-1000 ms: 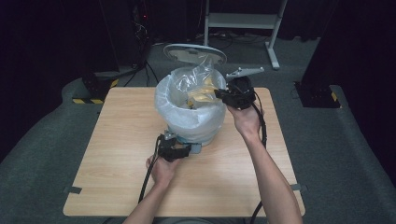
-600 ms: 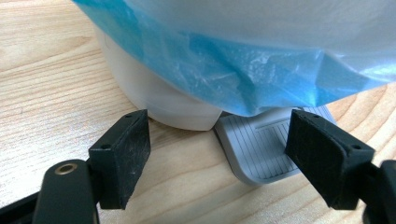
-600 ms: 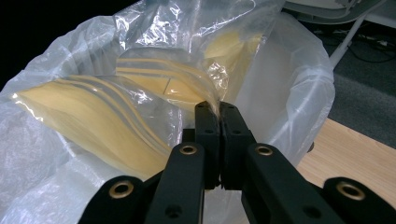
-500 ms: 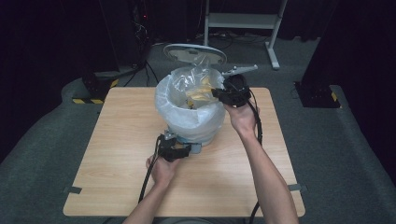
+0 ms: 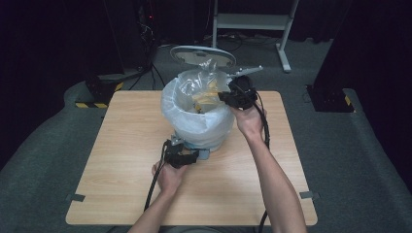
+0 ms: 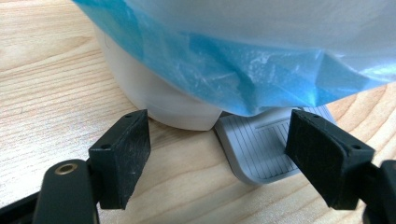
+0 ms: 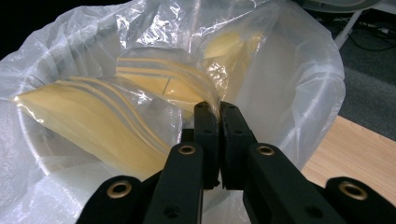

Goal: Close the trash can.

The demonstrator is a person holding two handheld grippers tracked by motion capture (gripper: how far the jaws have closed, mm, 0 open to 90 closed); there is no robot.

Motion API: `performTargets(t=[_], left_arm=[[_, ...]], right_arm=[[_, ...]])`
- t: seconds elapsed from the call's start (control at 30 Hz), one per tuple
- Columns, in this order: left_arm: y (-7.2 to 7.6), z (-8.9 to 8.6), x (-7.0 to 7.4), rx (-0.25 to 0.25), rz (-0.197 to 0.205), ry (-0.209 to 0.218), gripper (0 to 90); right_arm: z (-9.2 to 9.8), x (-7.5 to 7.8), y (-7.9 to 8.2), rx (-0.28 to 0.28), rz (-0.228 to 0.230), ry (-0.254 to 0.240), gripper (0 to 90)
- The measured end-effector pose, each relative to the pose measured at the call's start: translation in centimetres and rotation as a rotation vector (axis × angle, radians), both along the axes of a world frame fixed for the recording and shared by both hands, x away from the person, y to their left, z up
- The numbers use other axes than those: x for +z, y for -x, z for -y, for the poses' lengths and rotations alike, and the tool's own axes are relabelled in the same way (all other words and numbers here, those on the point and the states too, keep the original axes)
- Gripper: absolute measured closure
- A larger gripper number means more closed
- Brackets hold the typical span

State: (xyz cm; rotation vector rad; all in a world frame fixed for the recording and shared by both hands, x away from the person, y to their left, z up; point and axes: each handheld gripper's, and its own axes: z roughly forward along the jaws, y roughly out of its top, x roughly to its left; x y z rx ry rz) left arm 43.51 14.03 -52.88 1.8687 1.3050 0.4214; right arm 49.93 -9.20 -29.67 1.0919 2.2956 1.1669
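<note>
Claws at work on a white pedal bin that stands at the centre of the wooden bench in the high view, its grey lid tipped up behind it at the top of the frame. A pale plastic liner is draped over the bin's rim and hangs down its sides.

Right claw sits at the bin's right rim, just above centre frame, and it is pinched tight on a clear plastic bag. Right gripper view puts it plainly: the two black jaws stand pressed together in the lower middle, with a fold of that clear bag caught between them. Yellow sheets with grey stripes show through the bag, which lies inside the liner in the mouth of the bin.

Left claw lies low on the bench at the foot of the bin, below centre. Left gripper view shows its jaws spread wide, holding nothing, one at lower left and one at lower right. Between them, farther in, sit the bin's white base and the grey ribbed pedal, with the liner's bluish hem hanging just above.
</note>
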Motion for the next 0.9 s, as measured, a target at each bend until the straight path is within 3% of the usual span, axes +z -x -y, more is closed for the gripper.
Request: performTargets(t=[0.3,0.73,0.9], left_arm=[[-0.01,0.0,0.0,0.0,0.0,0.0,22.1],[-0.02,-0.01,0.0,-0.001,-0.001,0.002,22.1],[-0.03,0.0,0.0,-0.001,-0.001,0.002,22.1]], right_arm=[[-0.33,-0.19,-0.31,-0.004,-0.008,0.012,85.0],[0.09,-0.06,-0.27,-0.024,-0.003,-0.002,64.8],[0.21,-0.02,-0.2,-0.021,-0.003,-0.006,67.8]])
